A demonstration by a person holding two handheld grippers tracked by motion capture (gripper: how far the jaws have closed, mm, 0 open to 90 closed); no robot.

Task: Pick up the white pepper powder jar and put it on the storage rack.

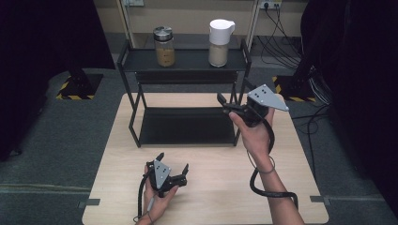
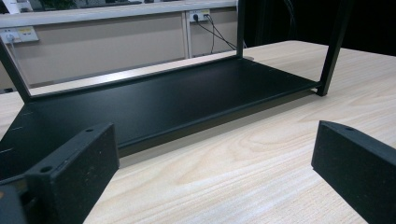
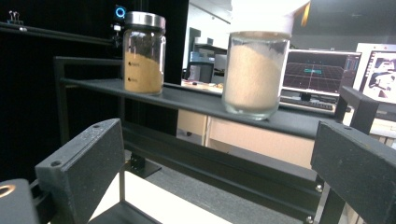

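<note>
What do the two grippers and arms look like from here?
Both the left gripper and the right gripper are black, with two blocky matte jaws and a grey three-cornered plate marked by small dark dots on top. A black ribbed cable trails from each along the forearm. The forearms are bare, with no sleeves showing, and a thin band circles the right wrist.

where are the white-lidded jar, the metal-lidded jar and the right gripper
white-lidded jar [image 3: 254, 74], right gripper view, on its glass body over the pale powder
metal-lidded jar [image 1: 164, 50], high view, on its glass body
right gripper [image 1: 224, 104], high view, between its open fingers, raised near the rack's top shelf
</note>
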